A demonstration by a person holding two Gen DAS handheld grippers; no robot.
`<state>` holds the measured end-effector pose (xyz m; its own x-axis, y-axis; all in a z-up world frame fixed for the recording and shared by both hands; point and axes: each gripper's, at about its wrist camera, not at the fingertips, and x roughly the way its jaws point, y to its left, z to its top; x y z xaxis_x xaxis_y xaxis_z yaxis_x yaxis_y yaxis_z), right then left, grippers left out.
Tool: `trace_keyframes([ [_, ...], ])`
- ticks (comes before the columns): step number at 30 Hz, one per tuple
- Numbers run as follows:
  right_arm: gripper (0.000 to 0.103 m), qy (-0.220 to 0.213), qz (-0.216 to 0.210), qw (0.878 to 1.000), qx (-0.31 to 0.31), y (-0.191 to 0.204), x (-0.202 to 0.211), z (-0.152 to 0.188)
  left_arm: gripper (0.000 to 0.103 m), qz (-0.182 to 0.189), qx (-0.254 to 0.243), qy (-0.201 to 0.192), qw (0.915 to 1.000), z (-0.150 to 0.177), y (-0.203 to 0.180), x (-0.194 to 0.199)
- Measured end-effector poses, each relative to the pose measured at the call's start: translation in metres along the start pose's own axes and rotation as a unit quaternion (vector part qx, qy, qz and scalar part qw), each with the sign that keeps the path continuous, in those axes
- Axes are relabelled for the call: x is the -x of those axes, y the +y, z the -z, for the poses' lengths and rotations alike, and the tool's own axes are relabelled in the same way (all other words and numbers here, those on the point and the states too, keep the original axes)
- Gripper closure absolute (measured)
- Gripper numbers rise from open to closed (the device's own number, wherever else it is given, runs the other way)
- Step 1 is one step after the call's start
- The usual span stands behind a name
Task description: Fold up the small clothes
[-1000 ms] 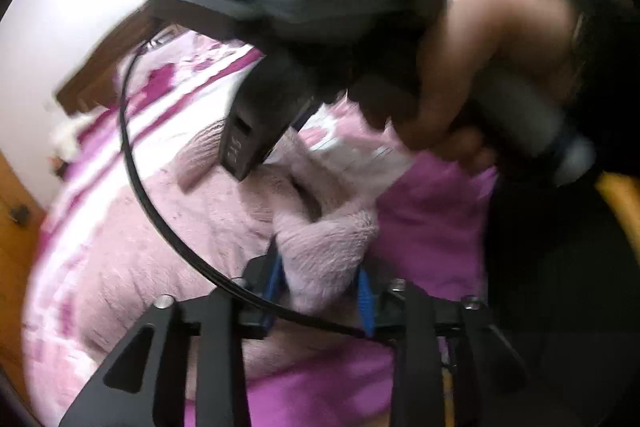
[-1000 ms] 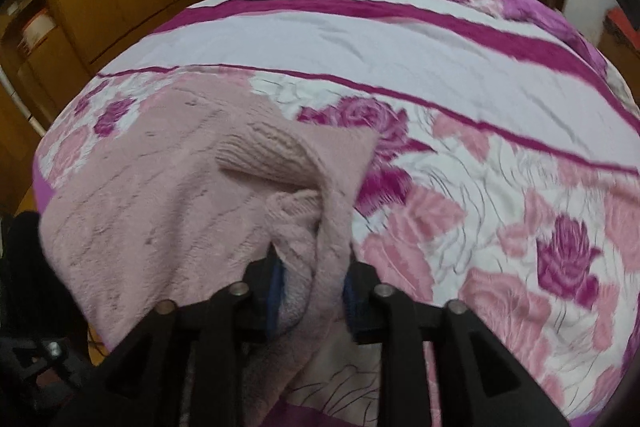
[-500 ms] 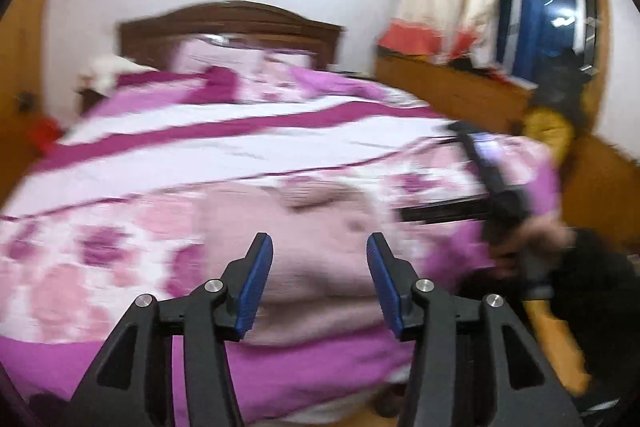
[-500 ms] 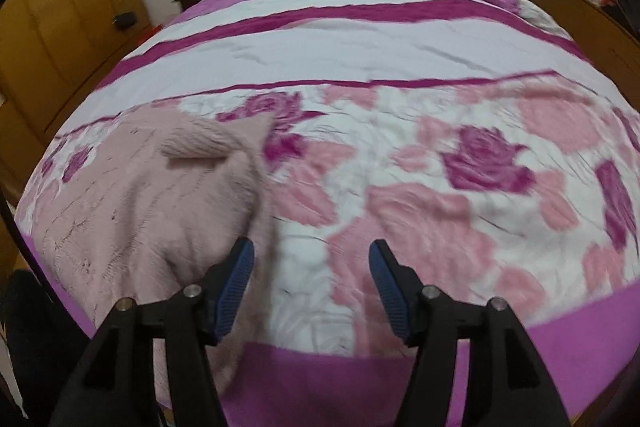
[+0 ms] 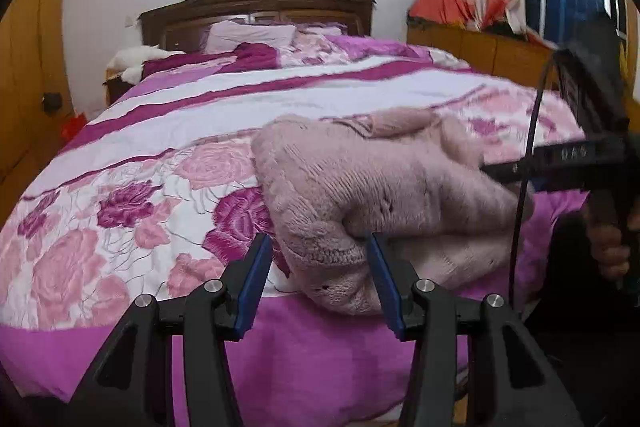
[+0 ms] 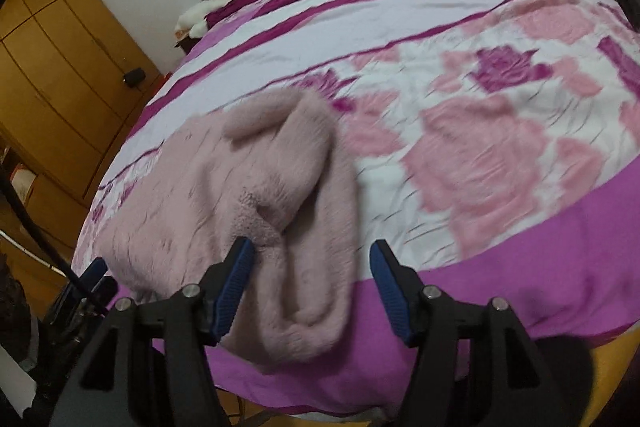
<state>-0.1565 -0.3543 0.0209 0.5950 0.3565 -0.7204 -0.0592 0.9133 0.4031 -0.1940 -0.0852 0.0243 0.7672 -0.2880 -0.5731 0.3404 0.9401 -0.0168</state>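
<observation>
A dusty-pink knitted sweater (image 5: 372, 187) lies bunched near the foot edge of the bed (image 5: 240, 347), on a quilt printed with pink and magenta roses (image 5: 132, 211) above a plain magenta border. You hold both tools over that edge, angled down at the garment. Seen from your left tool (image 5: 318, 281), the sweater is a thick, rounded heap: ribbed knit on its upper face, small dark holes in the weave, and a fuzzy ribbed hem curling over at the front where the fabric doubles on itself. Its lower fold overhangs the magenta border. Your left tool is released, its blue pads (image 5: 252, 287) spread either side of the hem's rolled corner; the fabric sits in front of and between them, but whether the right-hand pad brushes it cannot be told. From your right tool (image 6: 310, 287), the same sweater (image 6: 224, 195) spreads flatter toward the left, with a soft sleeve or flap folded back across the middle, forming a dark pocket, and a long fuzzy roll running down over the bed's edge. That tool is also released, jaws wide, the roll lying between them with a clear gap at the right-hand pad. Your right hand (image 5: 608, 247) grips its handle at the left camera's far right edge, a black cable (image 5: 524, 187) hanging before it.
</observation>
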Motion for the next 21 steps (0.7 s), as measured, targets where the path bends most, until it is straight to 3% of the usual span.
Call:
trace_keyframes([
  [2, 0.042, -0.007, -0.02, 1.0, -0.002, 0.004, -0.005, 0.001, 0.078, 0.002, -0.006, 0.015, 0.9999, 0.0, -0.002, -0.013],
  [4, 0.065, -0.009, -0.048, 0.999, 0.004, 0.009, -0.008, -0.003, 0.08, -0.008, -0.005, 0.002, 1.0, -0.001, -0.003, -0.018],
  [5, 0.081, -0.006, -0.055, 0.998, 0.011, 0.012, -0.01, -0.005, 0.091, -0.011, 0.002, -0.005, 0.9999, -0.003, -0.003, -0.017],
  [6, 0.084, -0.002, -0.05, 0.999, 0.017, 0.016, -0.013, -0.007, 0.098, -0.01, 0.018, -0.006, 0.9998, -0.006, 0.0, -0.017],
  [9, 0.09, 0.005, -0.059, 0.998, 0.02, 0.023, -0.012, -0.01, 0.103, 0.026, 0.132, -0.006, 0.9908, -0.009, 0.027, -0.004],
  [11, 0.091, 0.006, -0.081, 0.997, 0.008, 0.027, -0.003, -0.009, 0.103, 0.039, 0.199, -0.003, 0.9793, -0.003, 0.046, 0.008],
  [13, 0.092, 0.006, -0.114, 0.993, -0.004, 0.03, 0.008, -0.003, 0.103, 0.044, 0.231, 0.009, 0.9719, 0.007, 0.058, 0.012],
  [15, 0.092, 0.014, -0.12, 0.993, -0.009, 0.031, 0.014, 0.003, 0.103, 0.051, 0.258, 0.032, 0.9642, 0.018, 0.068, 0.005],
  [17, 0.09, 0.035, -0.094, 0.995, -0.006, 0.031, 0.008, 0.011, 0.103, 0.062, 0.295, 0.056, 0.9519, 0.029, 0.079, -0.008],
  [19, 0.085, 0.045, -0.034, 0.998, 0.008, 0.03, 0.0, 0.016, 0.103, 0.072, 0.298, 0.058, 0.95, 0.031, 0.082, -0.012],
  [21, 0.062, 0.026, 0.026, 0.999, 0.015, 0.025, 0.001, 0.013, 0.103, 0.077, 0.282, 0.059, 0.9544, 0.028, 0.078, -0.009],
])
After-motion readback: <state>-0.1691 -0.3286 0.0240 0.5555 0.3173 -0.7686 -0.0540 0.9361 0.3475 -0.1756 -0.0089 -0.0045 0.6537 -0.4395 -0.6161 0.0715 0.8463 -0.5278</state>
